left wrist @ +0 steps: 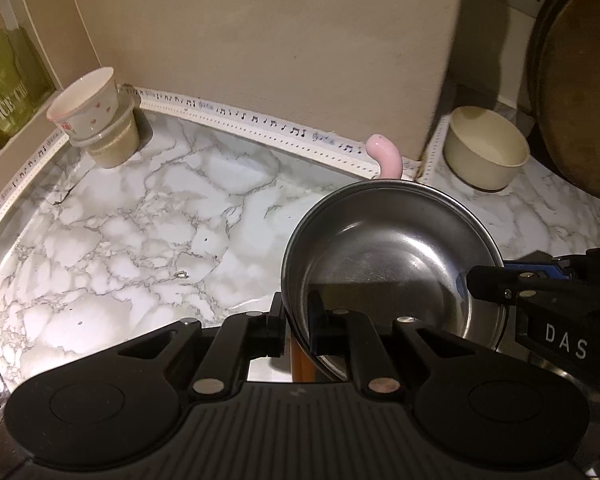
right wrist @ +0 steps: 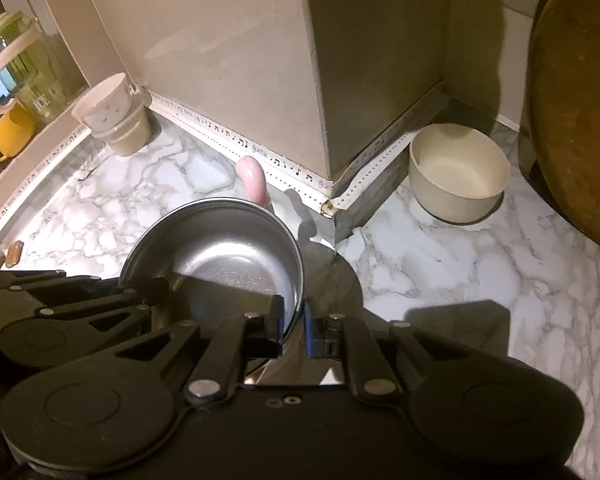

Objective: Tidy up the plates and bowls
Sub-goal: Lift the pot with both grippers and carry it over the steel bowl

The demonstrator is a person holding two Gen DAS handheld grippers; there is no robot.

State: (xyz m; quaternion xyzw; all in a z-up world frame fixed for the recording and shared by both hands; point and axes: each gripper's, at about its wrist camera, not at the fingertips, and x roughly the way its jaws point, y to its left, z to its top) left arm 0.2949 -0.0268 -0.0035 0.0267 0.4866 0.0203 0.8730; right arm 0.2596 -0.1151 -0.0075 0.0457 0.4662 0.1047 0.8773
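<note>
A steel bowl (left wrist: 392,256) is held above the marble counter (left wrist: 140,220), tilted. My left gripper (left wrist: 296,320) is shut on its near left rim. My right gripper (right wrist: 292,328) is shut on the bowl's right rim (right wrist: 236,248); its fingers (left wrist: 496,284) show at the right in the left wrist view. A cream bowl (left wrist: 486,148) stands at the back right, also in the right wrist view (right wrist: 458,172). A white dotted cup stacked on a beige cup (left wrist: 96,120) stands in the back left corner (right wrist: 112,116).
A pink curved handle (left wrist: 386,156) sticks up behind the steel bowl. A beige wall column (right wrist: 360,80) juts out between the bowls. A large round wooden board (right wrist: 576,100) leans at the right. A yellow mug (right wrist: 8,136) and jars sit on the left ledge.
</note>
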